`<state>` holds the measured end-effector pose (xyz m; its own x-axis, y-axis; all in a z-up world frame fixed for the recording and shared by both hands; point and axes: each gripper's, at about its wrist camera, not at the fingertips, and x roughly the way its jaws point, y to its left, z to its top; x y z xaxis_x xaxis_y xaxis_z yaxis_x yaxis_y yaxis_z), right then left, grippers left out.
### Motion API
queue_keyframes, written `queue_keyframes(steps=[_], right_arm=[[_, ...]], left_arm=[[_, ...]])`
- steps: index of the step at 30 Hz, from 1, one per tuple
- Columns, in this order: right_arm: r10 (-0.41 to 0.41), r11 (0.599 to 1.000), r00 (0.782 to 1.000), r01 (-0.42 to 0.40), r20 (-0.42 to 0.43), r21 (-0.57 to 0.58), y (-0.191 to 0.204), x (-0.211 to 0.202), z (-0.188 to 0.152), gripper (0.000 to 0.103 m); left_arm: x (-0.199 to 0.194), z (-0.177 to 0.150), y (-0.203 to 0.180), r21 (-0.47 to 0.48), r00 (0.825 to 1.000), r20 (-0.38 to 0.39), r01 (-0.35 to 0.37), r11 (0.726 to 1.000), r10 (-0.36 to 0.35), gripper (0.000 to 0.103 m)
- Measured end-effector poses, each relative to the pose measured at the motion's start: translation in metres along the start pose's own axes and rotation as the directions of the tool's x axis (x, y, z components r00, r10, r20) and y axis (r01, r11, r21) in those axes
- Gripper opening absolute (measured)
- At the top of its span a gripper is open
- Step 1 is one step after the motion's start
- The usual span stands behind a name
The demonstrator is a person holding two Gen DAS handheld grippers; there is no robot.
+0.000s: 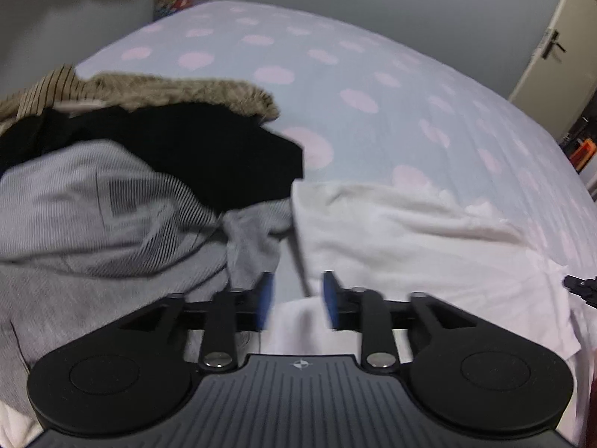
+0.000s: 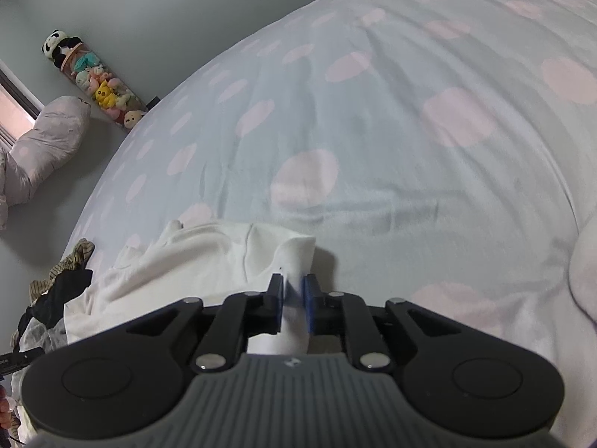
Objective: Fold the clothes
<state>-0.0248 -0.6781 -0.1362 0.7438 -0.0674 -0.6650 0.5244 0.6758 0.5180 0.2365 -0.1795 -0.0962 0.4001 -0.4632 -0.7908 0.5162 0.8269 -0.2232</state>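
I see white garment (image 1: 391, 231) on dotted bedsheet (image 1: 373, 74), beside grey striped garment (image 1: 93, 216) | my right gripper (image 2: 294, 298) pinches its corner | my left gripper (image 1: 296, 295) fingers apart, nothing between them

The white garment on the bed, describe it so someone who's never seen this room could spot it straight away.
Start at the bed with its pale blue, pink-spotted cover. At its near edge lies a clothes heap; the white garment spreads beside it, a corner pinched in the right gripper. It is the only plain white piece, next to the grey striped top and black garment.
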Motion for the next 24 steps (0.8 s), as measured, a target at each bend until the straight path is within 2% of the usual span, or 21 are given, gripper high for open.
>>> queue_keyframes(steps=[2,6,8,11,14,17,22,23,24], right_arm=[[0.002,1.0,1.0,-0.002,-0.002,0.002,-0.002,-0.001,-0.001,0.018],[0.002,1.0,1.0,-0.002,0.002,-0.004,-0.002,-0.001,0.001,0.024],[0.0,1.0,1.0,0.0,0.0,-0.012,-0.002,0.001,0.001,0.026],[-0.009,1.0,1.0,0.009,-0.011,-0.022,-0.003,0.004,0.001,0.026],[-0.008,1.0,1.0,0.008,-0.015,-0.02,-0.004,0.005,0.001,0.027],[0.0,1.0,1.0,0.0,-0.014,-0.015,-0.005,0.004,0.003,0.027],[0.014,1.0,1.0,-0.014,-0.012,-0.008,-0.007,0.003,0.004,0.025],[0.016,1.0,1.0,-0.017,-0.011,-0.006,-0.008,0.002,0.005,0.016],[0.019,1.0,1.0,-0.019,-0.01,-0.005,-0.008,0.002,0.005,0.012]], left_arm=[[0.009,-0.005,0.005,-0.024,1.0,-0.021,-0.002,1.0,0.001,0.046],[0.029,-0.015,0.007,-0.025,0.998,-0.059,-0.038,0.999,0.036,0.048],[0.033,-0.019,0.005,-0.025,0.998,-0.061,-0.022,0.999,0.021,0.048],[0.039,-0.026,-0.001,-0.015,0.998,-0.06,-0.005,1.0,0.004,0.04],[0.04,-0.033,-0.016,0.053,1.0,-0.028,0.001,0.999,0.001,0.014],[0.034,-0.03,-0.023,0.068,1.0,0.006,-0.027,0.997,0.026,0.009],[-0.001,-0.018,-0.024,0.066,0.998,0.067,-0.017,0.998,0.013,0.007],[-0.007,-0.015,-0.026,0.078,0.997,0.072,-0.007,0.997,0.002,0.005],[-0.013,-0.012,-0.03,0.097,0.997,0.073,0.0,0.995,-0.007,0.005]])
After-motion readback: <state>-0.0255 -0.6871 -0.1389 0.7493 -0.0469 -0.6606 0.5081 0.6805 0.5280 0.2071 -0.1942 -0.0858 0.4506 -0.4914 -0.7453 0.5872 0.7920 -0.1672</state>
